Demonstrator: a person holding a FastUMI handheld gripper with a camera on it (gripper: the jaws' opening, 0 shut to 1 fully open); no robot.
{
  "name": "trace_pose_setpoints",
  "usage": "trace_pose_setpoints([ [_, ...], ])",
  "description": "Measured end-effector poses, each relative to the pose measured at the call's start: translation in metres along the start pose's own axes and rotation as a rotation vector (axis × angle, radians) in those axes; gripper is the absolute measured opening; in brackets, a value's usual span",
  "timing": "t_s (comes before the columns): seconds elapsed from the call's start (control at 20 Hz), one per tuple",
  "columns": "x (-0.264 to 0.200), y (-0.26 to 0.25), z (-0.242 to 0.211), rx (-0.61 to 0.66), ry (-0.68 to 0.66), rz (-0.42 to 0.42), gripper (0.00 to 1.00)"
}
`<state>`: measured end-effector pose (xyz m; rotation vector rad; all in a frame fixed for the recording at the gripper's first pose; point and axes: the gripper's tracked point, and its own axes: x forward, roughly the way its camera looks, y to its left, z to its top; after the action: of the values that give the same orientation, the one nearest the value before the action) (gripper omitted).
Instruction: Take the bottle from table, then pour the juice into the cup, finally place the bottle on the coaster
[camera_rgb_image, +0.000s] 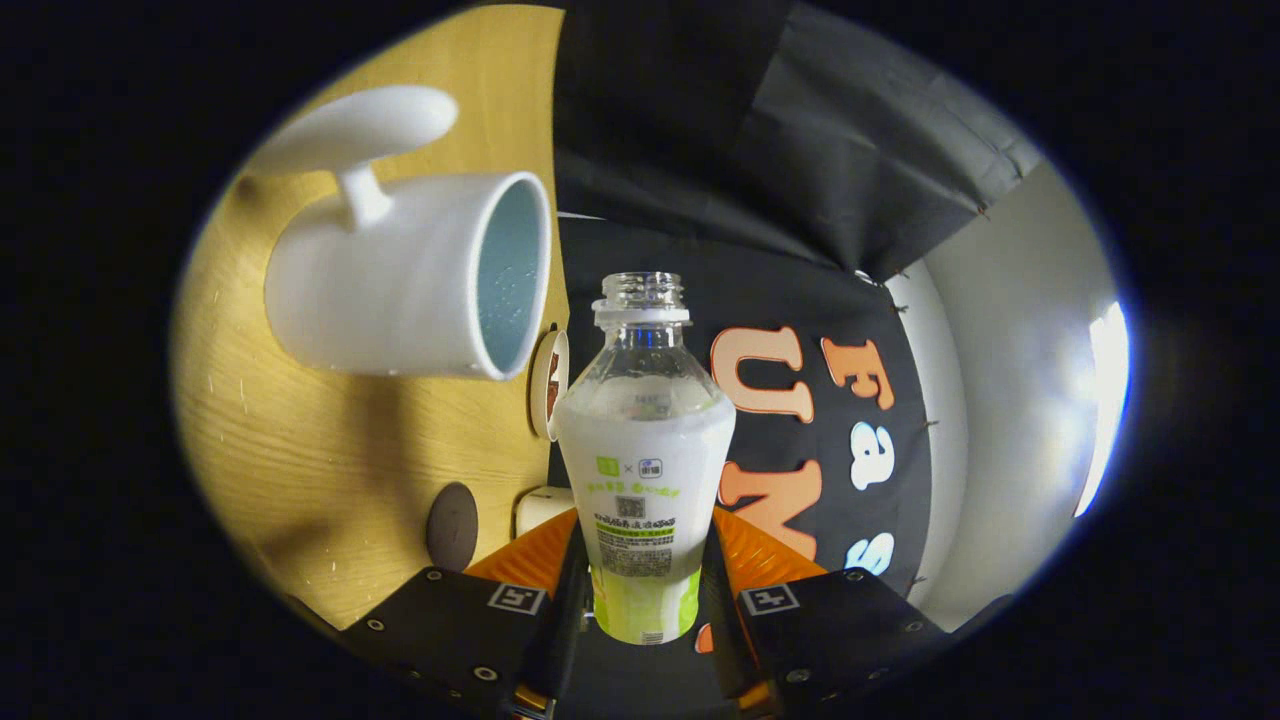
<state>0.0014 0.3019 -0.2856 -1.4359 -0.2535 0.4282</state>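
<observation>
My gripper (645, 575) is shut on the lower body of a clear plastic bottle (643, 450) with a white and green label. The cap is off and white juice fills it up to the shoulder. The view is rolled a quarter turn, so the wooden table (300, 450) stands to the left and the bottle lies roughly level with it. A white cup (400, 285) with a handle and a pale blue inside stands on the table, its mouth facing the bottle's open neck (641, 290), which is just past the rim. A small dark round coaster (452, 527) lies on the table near the left finger (535, 560).
A small round white-rimmed object (550, 385) sits on the table behind the bottle's shoulder. A white block (543, 508) lies beside the coaster. The black cloth wall (780, 180) and a pale wall (1010, 400) rise beyond the table's edge.
</observation>
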Motion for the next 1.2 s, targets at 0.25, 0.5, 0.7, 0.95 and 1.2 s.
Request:
trace_pose_setpoints([
  [0.25,0.011,-0.010,-0.005,0.353,0.057,-0.030,0.57],
  [0.5,0.037,-0.006,-0.025,0.680,0.141,0.015,0.57],
  [0.7,0.052,0.013,-0.037,0.934,0.210,0.075,0.57],
  [0.95,0.067,0.033,-0.050,1.147,0.268,0.127,0.57],
  [1.2,0.077,0.045,-0.062,1.341,0.294,0.147,0.57],
])
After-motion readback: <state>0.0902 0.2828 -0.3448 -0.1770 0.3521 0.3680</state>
